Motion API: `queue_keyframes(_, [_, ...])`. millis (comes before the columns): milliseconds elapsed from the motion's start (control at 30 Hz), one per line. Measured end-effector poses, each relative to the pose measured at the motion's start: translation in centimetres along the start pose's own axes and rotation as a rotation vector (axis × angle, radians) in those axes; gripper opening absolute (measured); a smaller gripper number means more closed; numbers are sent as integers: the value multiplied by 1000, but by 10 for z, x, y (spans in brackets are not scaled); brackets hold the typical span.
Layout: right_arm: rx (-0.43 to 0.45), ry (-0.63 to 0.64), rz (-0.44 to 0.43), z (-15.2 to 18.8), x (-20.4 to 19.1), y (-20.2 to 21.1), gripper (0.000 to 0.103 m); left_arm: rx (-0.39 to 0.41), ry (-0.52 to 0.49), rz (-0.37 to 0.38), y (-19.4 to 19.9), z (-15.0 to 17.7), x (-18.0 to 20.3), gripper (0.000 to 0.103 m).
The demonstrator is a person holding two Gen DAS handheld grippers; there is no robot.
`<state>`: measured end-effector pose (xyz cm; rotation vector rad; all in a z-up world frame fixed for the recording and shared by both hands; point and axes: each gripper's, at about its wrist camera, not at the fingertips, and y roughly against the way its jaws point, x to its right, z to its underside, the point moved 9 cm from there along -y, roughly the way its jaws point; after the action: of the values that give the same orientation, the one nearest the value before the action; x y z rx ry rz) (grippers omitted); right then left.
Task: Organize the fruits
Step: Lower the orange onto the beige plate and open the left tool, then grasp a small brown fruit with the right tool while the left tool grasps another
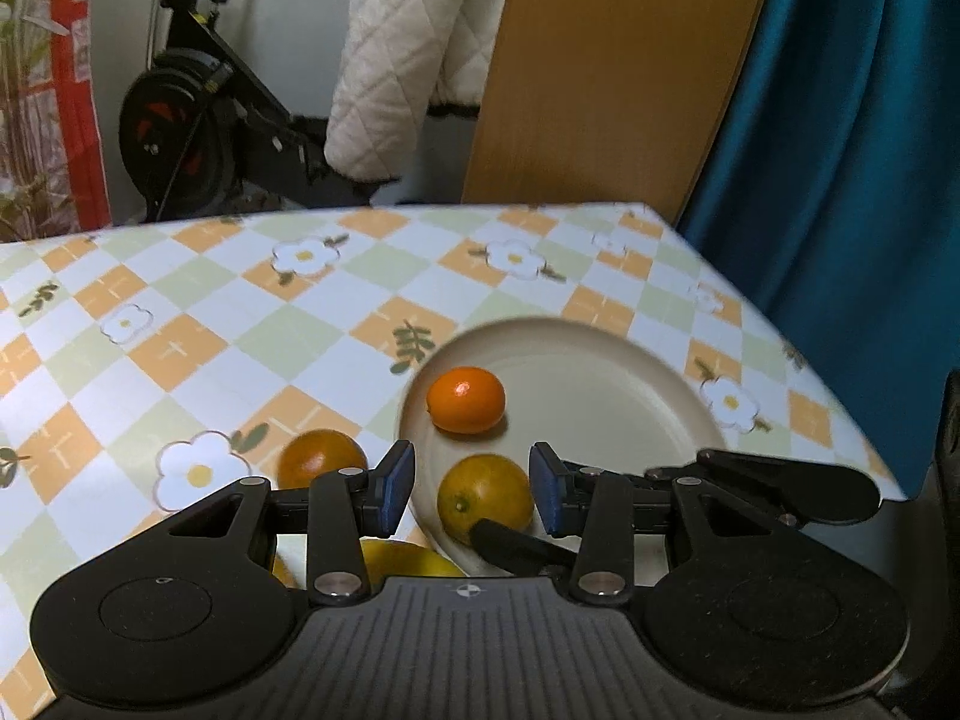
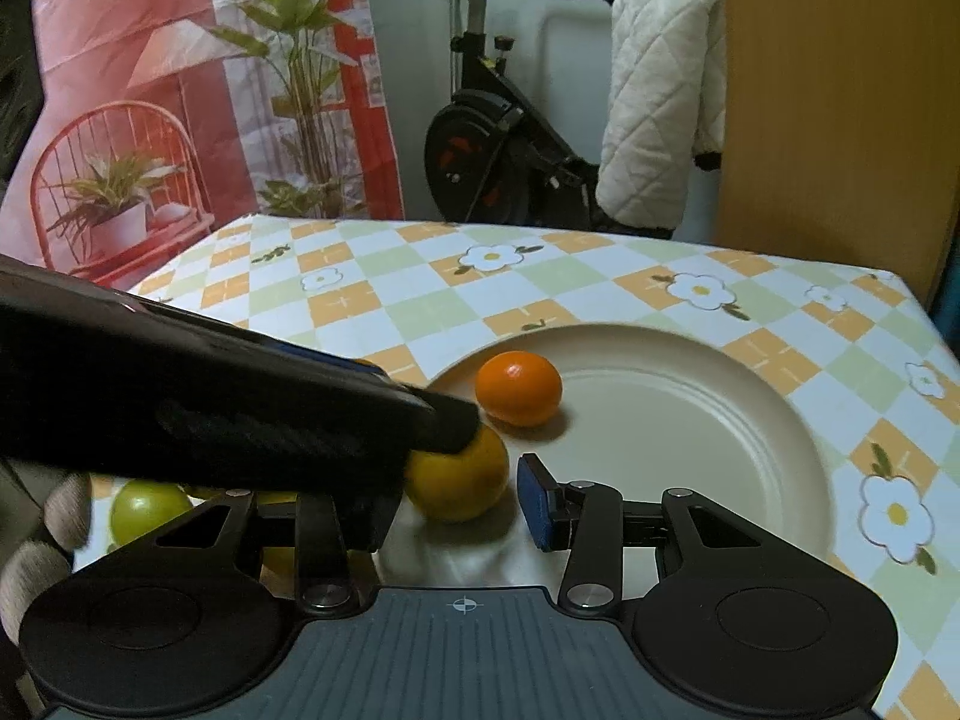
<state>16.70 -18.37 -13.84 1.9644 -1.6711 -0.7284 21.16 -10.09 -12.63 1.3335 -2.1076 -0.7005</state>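
Observation:
A cream plate [image 1: 630, 372] [image 2: 690, 420] sits on the checked tablecloth. A bright orange fruit [image 1: 466, 399] [image 2: 519, 387] lies on the plate's left side. A yellow-orange fruit [image 1: 485, 498] [image 2: 459, 477] rests at the plate's near rim. My left gripper [image 1: 474, 489] is open, its blue pads either side of that fruit without touching it. My right gripper [image 2: 459, 504] is open around the same fruit; its left finger is hidden behind the left gripper's black body [image 2: 210, 408]. A darker orange fruit [image 1: 321, 457] lies on the cloth left of the plate.
A green fruit [image 2: 144, 510] and a yellow fruit [image 1: 408, 561] lie on the cloth near the grippers. The table's far and right edges are close. Behind stand a wooden panel [image 1: 612, 72], an exercise bike [image 2: 498, 138] and a white quilted jacket [image 2: 660, 102].

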Motion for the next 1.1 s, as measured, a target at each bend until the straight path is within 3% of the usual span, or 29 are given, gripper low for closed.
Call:
queue_keyframes(367, [54,-4,-14,20,-12,52,35,106,58,4,61,21,3,44])
queue_keyframes(633, [35,-16,-5,57,-22,77,33,99,103,12,80,57,2,44])
queue_keyframes(1100, [-42,-11,26,99,-34,96,33,68,62,-22,84,89,-1,44])
